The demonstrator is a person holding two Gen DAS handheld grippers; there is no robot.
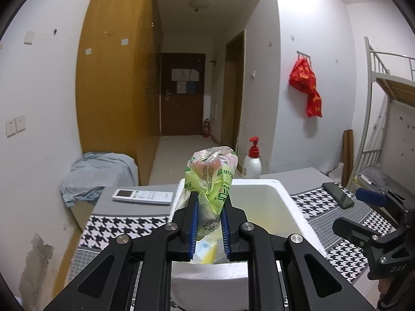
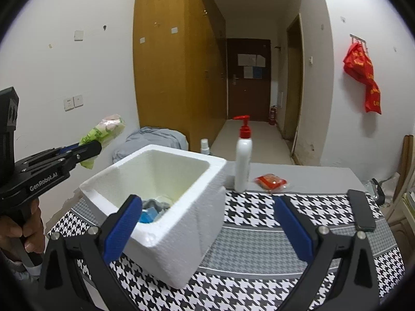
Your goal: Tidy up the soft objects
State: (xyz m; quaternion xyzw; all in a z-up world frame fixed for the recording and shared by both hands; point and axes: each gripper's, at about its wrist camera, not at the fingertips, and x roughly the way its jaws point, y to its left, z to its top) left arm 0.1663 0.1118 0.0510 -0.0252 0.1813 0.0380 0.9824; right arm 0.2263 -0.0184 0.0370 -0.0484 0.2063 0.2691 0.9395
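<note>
Left claw (image 1: 209, 216) pinches crinkly plastic packet (image 1: 211, 175) above foam box (image 1: 275, 202).

Right gripper (image 2: 207, 223) sits wide open over the houndstooth tablecloth (image 2: 259, 233), nothing between its 2 blue pads. White foam box (image 2: 166, 223) has blue and grey stuff inside. Over on the left, the left gripper (image 2: 89, 150) pinches a green plastic packet (image 2: 103, 132) above the box's far corner. Pump bottle (image 2: 243, 160), red packet (image 2: 271, 181) and phone (image 2: 361, 210) sit nearby.
</note>
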